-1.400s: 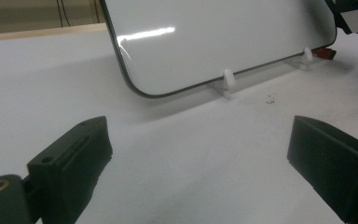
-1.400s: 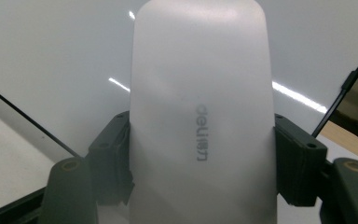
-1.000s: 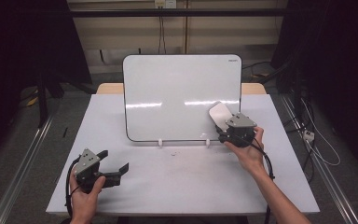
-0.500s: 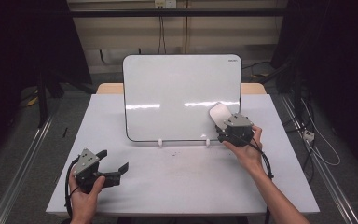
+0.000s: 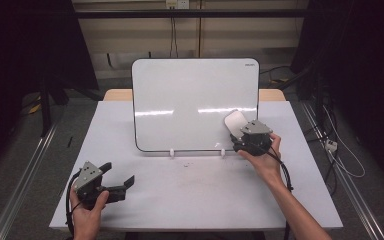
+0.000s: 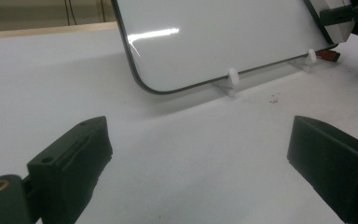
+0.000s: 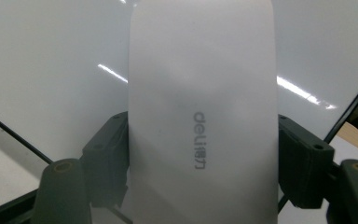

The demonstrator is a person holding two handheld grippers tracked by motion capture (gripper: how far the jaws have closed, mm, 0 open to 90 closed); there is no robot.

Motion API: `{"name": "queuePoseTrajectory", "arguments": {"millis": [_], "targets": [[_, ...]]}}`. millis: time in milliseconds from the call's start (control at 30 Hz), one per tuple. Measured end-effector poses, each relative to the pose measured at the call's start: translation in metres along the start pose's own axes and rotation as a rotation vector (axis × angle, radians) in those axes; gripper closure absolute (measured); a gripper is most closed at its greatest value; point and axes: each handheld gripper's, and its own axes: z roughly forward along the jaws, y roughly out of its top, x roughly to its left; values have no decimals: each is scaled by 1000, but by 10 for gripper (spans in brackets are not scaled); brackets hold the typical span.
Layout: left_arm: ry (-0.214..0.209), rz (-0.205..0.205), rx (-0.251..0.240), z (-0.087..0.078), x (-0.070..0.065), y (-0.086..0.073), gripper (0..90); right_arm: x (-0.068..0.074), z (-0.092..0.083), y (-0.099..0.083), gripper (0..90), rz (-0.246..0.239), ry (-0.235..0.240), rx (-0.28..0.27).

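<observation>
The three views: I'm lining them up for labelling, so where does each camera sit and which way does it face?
High view: above the person's side, facing forward and down on the table; both forearms show.
Left gripper view: rides the left gripper, facing the whiteboard; open jaws show.
Right gripper view: rides the right gripper, facing the eraser against the board.
Shared: all show the whiteboard.

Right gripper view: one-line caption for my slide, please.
White eraser marked "deli" sits between the right gripper's black jaws, which have just been opening, with the whiteboard close behind.
</observation>
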Motion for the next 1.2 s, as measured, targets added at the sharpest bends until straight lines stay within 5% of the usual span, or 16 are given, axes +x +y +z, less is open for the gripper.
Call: {"name": "queuePoseTrajectory", "arguments": {"millis": [300,667,1000,1200], "targets": [[-6,-8,5,1,2,-1,58,-4,-2,2,53,81,41,-18],[-22,-5,4,8,3,1,58,-4,-9,6,47,134,75,-39],[-6,-7,6,6,3,2,58,-9,-24,7,47,230,129,-61],[2,-11,-3,3,3,2,58,-7,-37,3,65,215,110,-78]]}}
